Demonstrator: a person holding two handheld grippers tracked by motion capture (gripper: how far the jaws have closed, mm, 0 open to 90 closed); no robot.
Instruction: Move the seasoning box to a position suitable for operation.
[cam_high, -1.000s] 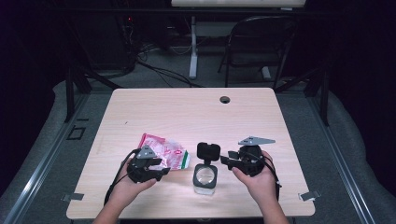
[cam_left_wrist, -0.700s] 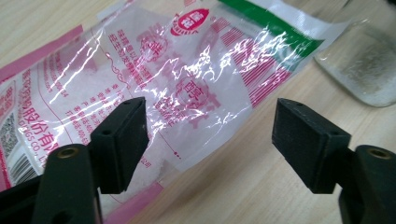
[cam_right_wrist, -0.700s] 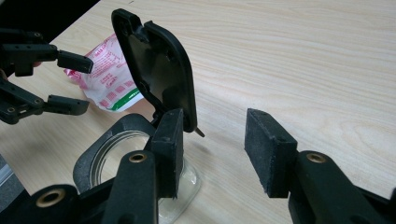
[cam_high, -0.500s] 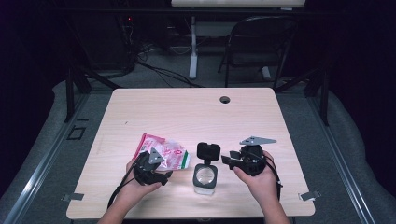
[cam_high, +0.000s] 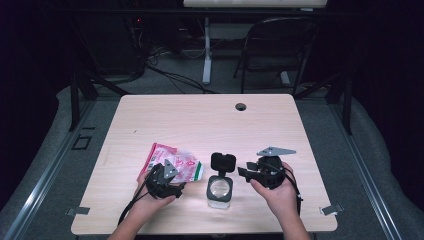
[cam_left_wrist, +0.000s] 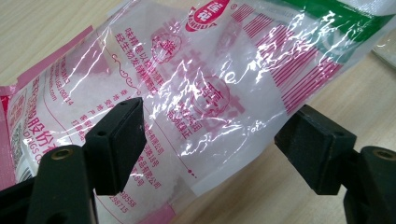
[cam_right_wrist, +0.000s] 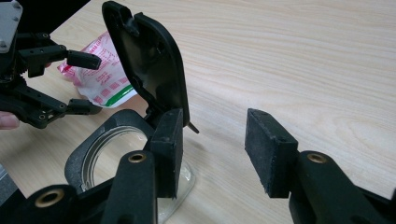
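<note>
A clear plastic bag (cam_high: 175, 162) with pink and green print and white grains inside lies flat on the table's near left. My left gripper (cam_high: 178, 176) is open at the bag's near edge. In the left gripper view the bag (cam_left_wrist: 201, 79) lies between the spread jaws of that gripper (cam_left_wrist: 217, 140), and neither pad presses it. A clear container (cam_high: 219, 190) with a black rim stands at near centre, its black lid (cam_high: 223, 162) flipped up. My right gripper (cam_high: 243, 174) is open just right of it. The right gripper (cam_right_wrist: 217, 149) has one pad beside the lid (cam_right_wrist: 144, 56).
The wooden table (cam_high: 210, 120) has a round cable hole (cam_high: 241, 106) at its far side. A dark folding chair (cam_high: 280, 45) and cables are on the floor beyond the table. The right gripper view also takes in my left gripper (cam_right_wrist: 46, 79) and the bag (cam_right_wrist: 105, 79).
My left gripper has edged right and forward onto the bag's near edge. The right gripper, the container and its lid have stayed in place.
</note>
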